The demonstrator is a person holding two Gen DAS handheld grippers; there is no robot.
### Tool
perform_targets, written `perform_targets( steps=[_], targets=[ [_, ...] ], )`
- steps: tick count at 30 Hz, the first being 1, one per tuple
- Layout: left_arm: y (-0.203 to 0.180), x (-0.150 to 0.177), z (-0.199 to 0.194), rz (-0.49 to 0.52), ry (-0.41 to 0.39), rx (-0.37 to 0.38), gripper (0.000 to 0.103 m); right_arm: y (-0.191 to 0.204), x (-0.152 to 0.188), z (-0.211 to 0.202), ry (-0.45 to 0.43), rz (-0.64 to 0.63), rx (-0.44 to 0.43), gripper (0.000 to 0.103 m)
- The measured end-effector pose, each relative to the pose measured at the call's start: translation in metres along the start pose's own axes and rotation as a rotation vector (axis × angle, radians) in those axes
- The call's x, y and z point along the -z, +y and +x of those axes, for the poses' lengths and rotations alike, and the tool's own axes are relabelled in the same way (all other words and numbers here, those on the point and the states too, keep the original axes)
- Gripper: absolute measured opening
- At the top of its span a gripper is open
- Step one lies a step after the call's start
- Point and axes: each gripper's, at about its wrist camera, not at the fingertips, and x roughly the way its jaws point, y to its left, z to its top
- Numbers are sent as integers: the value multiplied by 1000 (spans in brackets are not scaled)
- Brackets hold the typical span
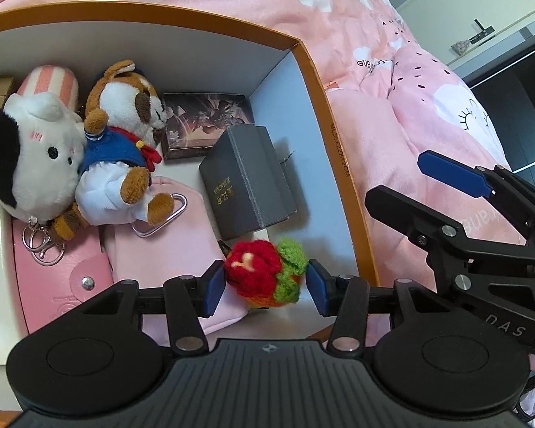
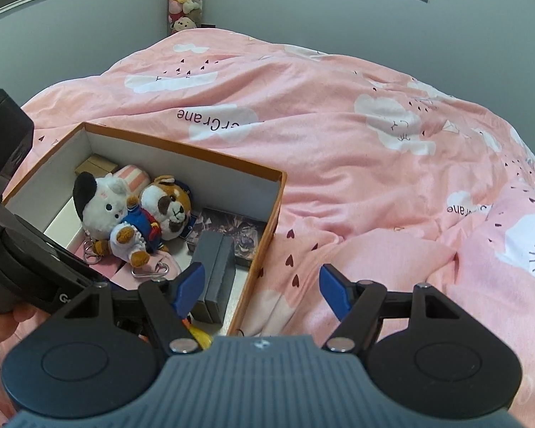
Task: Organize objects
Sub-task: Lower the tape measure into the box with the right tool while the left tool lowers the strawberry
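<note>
1. The left gripper (image 1: 265, 287) hangs over the near right corner of the orange-rimmed box (image 1: 314, 82). A crocheted red flower (image 1: 264, 273) sits between its blue pads; whether they pinch it or merely flank it, I cannot tell.
2. Inside the box, a white cat plush (image 1: 42, 157) lies against a brown dog plush (image 1: 121, 149) (blue jacket, red scarf), both on a pink pouch (image 1: 167, 242).
3. A grey case (image 1: 248, 182) leans just behind the flower, with a dark printed box (image 1: 203, 125) behind it.
4. The right gripper (image 2: 262, 290) hovers beside the box above the pink duvet (image 2: 374, 178), jaws spread, holding nothing.
</note>
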Motion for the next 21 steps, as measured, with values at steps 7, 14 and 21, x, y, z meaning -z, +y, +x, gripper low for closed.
perform_targets(
  steps=[7,14,21],
  targets=[
    [-1,8,-17,8,-51,-3,66,1,1,-7,-6,7,6,73],
    [-16,26,-61,109,-247,-120,67,13,2,-24,-23,1,-14,76],
    [-42,48,-121,262,-546,-370,82,33,-2,-50,-63,40,-88,88]
  ],
)
